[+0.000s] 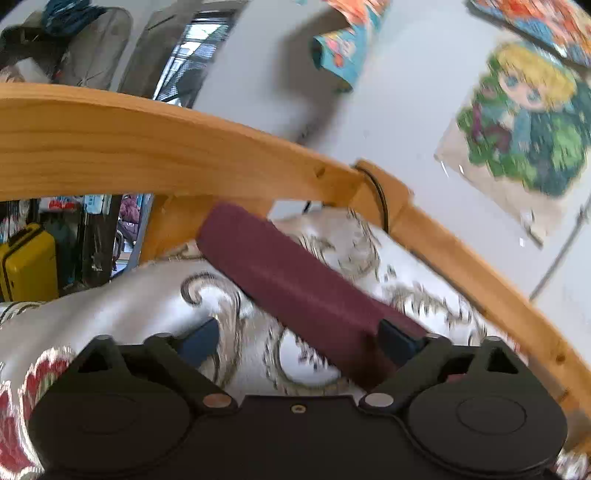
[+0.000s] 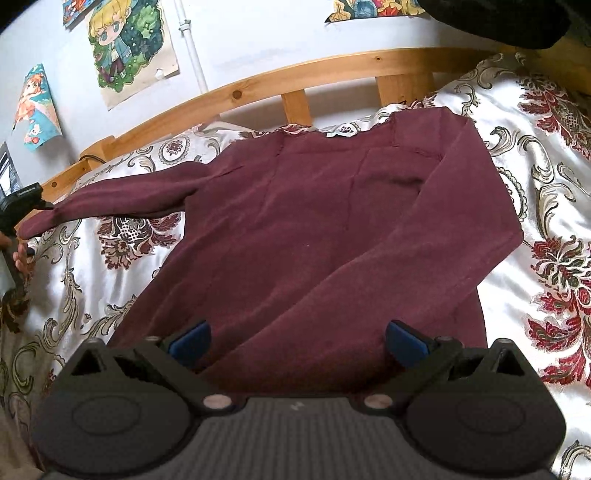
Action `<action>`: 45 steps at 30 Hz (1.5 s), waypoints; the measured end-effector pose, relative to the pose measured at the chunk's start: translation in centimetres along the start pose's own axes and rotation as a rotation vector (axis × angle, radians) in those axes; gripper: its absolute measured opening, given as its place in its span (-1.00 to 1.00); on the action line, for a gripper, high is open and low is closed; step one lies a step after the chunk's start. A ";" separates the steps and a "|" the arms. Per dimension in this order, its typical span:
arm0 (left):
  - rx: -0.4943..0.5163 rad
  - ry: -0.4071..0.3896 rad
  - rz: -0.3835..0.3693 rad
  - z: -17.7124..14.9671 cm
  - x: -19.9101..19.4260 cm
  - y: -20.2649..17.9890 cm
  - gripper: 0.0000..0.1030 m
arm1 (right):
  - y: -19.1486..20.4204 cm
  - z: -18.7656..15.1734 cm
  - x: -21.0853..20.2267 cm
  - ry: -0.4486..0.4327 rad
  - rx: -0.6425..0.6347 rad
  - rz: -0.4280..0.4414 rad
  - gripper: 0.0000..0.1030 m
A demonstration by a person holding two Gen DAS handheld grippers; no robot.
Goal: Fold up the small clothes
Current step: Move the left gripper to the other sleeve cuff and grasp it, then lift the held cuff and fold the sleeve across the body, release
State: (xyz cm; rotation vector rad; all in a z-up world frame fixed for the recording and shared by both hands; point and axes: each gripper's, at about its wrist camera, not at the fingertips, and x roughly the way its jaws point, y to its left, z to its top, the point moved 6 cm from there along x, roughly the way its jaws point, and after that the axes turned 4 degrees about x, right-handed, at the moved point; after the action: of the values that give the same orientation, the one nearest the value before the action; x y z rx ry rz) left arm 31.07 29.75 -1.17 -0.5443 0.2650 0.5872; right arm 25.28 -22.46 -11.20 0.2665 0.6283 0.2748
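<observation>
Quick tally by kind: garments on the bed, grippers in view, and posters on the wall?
Maroon sweater: 1
Grippers: 2, left gripper, right gripper
Posters: 3 visible in the right wrist view
Total: 6

My bed (image 2: 236, 92) – wooden frame, floral satin cover (image 2: 535, 206) – carries the maroon sweater (image 2: 314, 229), spread flat on it.
</observation>
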 end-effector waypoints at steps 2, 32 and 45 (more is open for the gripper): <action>-0.016 -0.023 -0.010 0.4 0.0 0.1 0.40 | 0.1 -0.1 0.0 -0.001 0.000 -0.003 1.00; 0.661 -0.332 -0.748 -12.0 -19.5 -19.7 -0.93 | -4.3 3.0 -4.9 -0.233 0.103 -0.153 1.00; 0.854 -0.077 -0.949 -23.3 -21.9 -21.9 -0.91 | -11.9 5.6 -8.7 -0.361 0.330 -0.259 1.00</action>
State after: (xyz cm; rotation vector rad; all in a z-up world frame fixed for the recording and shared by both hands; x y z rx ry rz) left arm 24.33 -8.39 -3.06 0.2120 0.1355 -0.4394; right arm 23.96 -37.29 -6.01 0.5330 0.3415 -0.1283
